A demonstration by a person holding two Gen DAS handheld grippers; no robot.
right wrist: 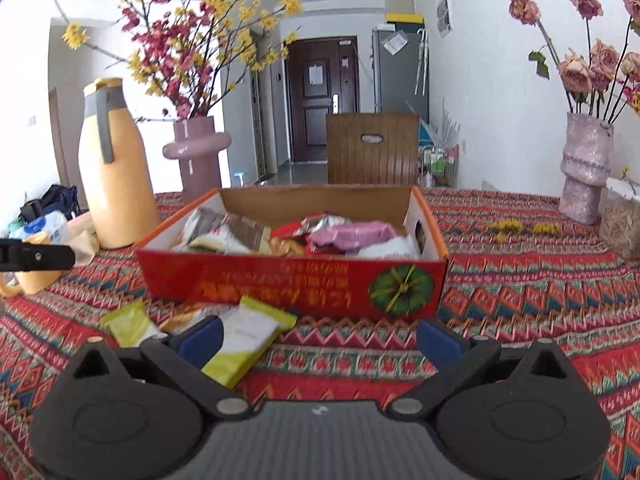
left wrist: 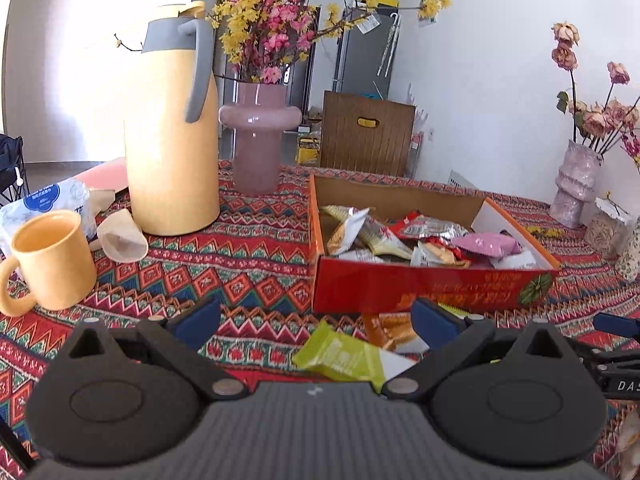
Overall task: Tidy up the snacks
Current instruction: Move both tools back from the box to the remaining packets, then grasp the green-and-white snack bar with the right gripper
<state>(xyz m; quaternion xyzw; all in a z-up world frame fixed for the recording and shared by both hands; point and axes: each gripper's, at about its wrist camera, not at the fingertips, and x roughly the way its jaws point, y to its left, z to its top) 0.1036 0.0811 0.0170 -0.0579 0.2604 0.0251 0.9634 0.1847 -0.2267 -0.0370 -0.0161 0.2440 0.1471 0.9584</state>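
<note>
Nearest the cams: both grippers w/ jaws spread wide, holding nothing. Left gripper (left wrist: 316, 322) hovers just above the patterned tablecloth (left wrist: 248, 264), right gripper (right wrist: 318, 340) same deal, a bit further right.

Just past the fingertips, still loose on the cloth in front of the box: a green-and-white snack pack (right wrist: 250, 340) lying partly between the right gripper's pads, closer to its left one, a second green pack (right wrist: 128, 322) to the left of it, and an orange-ish wrapper (left wrist: 394, 330) tucked btwn them near the box's front wall. In the left view one green pack (left wrist: 348, 354) sits between that gripper's fingers too.

Next back, the red cardboard box (right wrist: 296, 284), open top, already piled w/ maybe a dozen wrapped snacks, incl. a pink pack (right wrist: 352, 236) on top. So imo most of the job is done, approx 3 stragglers left to grab and drop in.

Left of the box: yellow mug (left wrist: 52, 260), tall yellow thermos (left wrist: 172, 152). Further back a pink vase (left wrist: 258, 140) w/ blossoms, a second vase (right wrist: 584, 168) w/ dried roses far right, wooden chair (right wrist: 372, 148) behind the table.
</note>
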